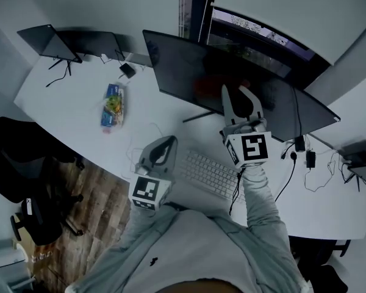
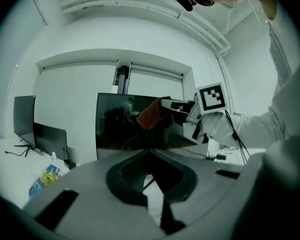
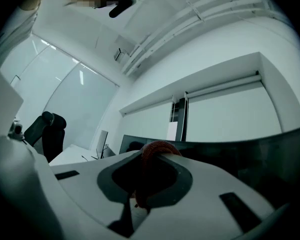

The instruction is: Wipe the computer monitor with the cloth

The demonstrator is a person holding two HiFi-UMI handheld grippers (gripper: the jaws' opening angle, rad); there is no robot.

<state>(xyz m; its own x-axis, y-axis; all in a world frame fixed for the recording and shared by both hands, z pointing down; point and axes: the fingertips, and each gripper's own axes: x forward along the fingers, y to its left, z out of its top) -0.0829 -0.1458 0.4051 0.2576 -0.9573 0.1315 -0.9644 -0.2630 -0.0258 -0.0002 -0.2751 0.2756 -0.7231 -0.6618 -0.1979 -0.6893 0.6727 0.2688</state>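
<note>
My right gripper (image 1: 238, 93), clamped on the cloth (image 3: 152, 153), sits nearer — the monitor (image 1: 183, 66) lies at twelve, long axis nine-to-three.

Crowded white desk, with open patches around a wide curved monitor.
The monitor (image 1: 177, 72) is spanning the far middle of the desk (image 1: 61, 96) and walling off the space behind it, and its stand leg (image 1: 198, 116) is reaching toward the near left. The right gripper (image 1: 236, 91), pinching a red cloth (image 1: 208, 85), is taking up the middle of the screen, leaving the screen's left and right parts open. The keyboard (image 1: 210, 174) is lying near, with a bare strip running between it and the monitor. A snack packet (image 1: 113, 105) is lying to the left, with bare desk around it. Smaller screens (image 1: 49, 41) are standing at the far left, and cables (image 1: 305, 163) are trailing across the right.
</note>
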